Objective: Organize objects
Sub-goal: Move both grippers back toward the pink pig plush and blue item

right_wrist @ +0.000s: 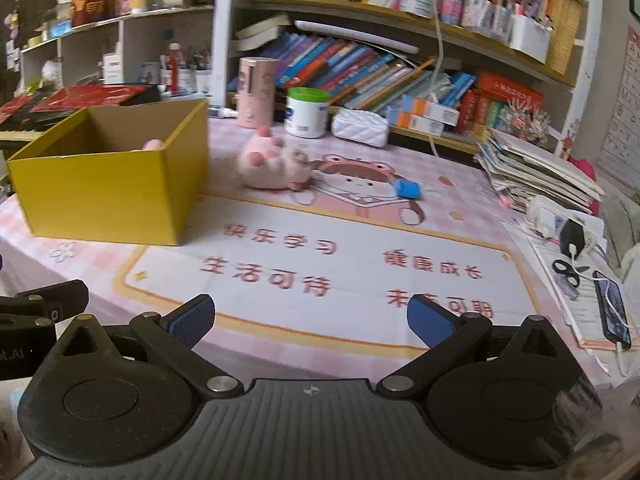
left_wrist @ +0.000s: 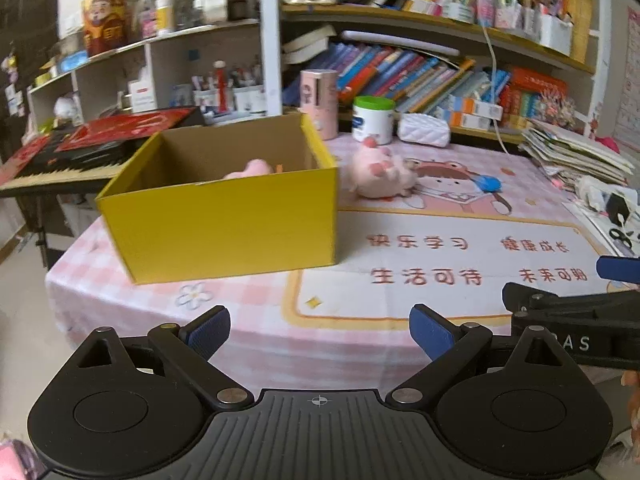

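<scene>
covering the table [right_wrist: 360,280], a pink cloth; bookshelves [right_wrist: 400,60] behind; both hand-held grippers gape empty.

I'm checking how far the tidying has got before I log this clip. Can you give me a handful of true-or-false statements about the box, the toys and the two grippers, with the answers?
1. Both the left gripper and the right gripper are open and hold nothing. True.
2. The yellow box is empty. False: something pink shows above its rim, inside.
3. A pink plush toy lies on the tablecloth outside the box. True.
4. The small blue object sits inside the box. False: it lies on the cloth, on the far side of the plush from the box.
5. The box has a closed lid. False: its top is open.
</scene>
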`<state>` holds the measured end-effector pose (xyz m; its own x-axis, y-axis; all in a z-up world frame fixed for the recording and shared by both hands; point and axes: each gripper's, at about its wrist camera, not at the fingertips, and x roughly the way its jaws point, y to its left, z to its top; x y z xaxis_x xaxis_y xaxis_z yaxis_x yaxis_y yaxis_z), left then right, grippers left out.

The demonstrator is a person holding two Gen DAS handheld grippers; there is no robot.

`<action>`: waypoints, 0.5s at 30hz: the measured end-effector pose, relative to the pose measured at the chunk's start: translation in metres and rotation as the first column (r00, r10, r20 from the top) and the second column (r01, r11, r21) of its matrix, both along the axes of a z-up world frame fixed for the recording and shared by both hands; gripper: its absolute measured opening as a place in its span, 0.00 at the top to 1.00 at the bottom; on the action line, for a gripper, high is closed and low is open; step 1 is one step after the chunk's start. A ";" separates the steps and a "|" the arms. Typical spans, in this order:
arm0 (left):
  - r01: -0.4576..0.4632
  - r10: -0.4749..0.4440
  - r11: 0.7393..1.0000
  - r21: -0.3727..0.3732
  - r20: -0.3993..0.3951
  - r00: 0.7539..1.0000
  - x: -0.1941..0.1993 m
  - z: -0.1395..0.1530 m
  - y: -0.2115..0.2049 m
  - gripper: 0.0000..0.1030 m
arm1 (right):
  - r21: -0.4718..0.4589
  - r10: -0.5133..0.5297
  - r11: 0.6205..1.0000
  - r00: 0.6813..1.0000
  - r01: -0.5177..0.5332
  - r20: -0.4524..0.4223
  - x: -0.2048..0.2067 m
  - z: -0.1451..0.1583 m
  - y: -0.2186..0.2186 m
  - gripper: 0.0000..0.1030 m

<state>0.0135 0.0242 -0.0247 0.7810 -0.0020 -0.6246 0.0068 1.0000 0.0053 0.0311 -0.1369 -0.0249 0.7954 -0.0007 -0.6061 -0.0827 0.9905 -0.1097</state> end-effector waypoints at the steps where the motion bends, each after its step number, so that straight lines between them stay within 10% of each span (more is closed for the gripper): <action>1: 0.006 -0.006 1.000 0.002 0.000 1.000 0.004 0.000 -0.004 0.05 | 0.003 -0.009 1.000 1.000 0.009 -0.005 0.005 0.000 -0.005 0.00; 15: 0.026 -0.027 1.000 -0.012 -0.016 1.000 0.074 -0.004 -0.064 0.05 | -0.011 -0.024 1.000 0.999 0.024 -0.026 0.074 0.000 -0.064 0.00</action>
